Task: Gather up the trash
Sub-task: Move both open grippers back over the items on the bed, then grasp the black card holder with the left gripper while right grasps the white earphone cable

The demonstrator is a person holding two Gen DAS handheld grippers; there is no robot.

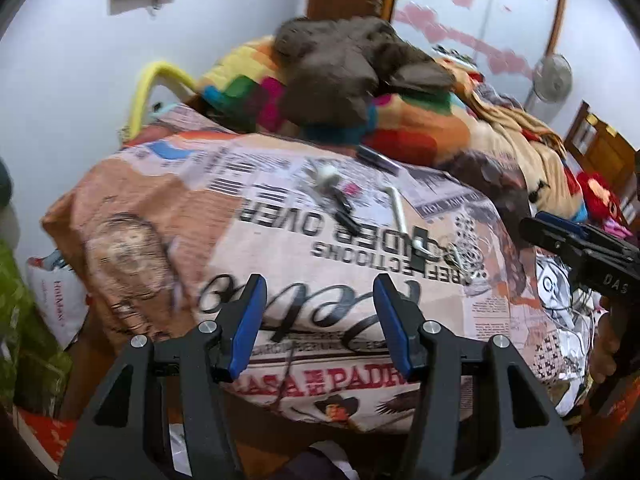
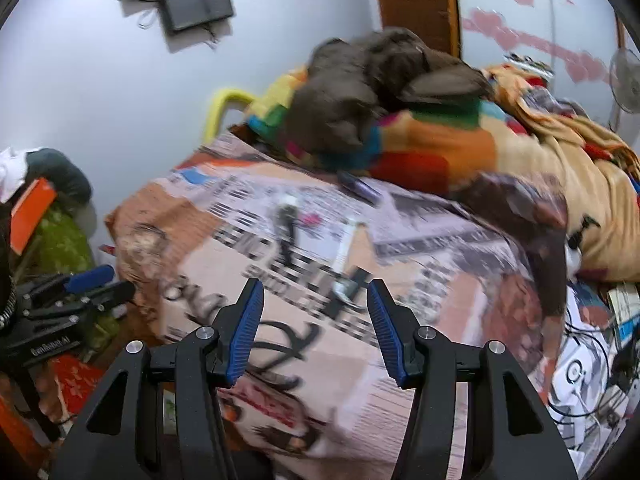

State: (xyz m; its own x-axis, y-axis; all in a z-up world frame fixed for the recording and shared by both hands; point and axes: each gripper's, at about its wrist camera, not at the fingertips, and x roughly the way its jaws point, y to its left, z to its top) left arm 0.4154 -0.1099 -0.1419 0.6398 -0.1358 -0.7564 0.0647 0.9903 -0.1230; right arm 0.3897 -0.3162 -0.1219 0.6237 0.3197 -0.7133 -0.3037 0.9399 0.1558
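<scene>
Left hand-held gripper [image 1: 318,320], fingers apart, above newspaper-print bedsheet [image 1: 280,240] with small litter [image 1: 332,188].

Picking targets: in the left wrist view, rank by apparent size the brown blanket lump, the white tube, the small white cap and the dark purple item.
1. brown blanket lump
2. white tube
3. dark purple item, close to the tube; farther away, so unsure
4. small white cap

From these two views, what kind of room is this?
Most likely a bedroom in a home: a bed with a newspaper-print sheet, a heap of colourful blankets on it, and a standing fan by the far wall.
</scene>
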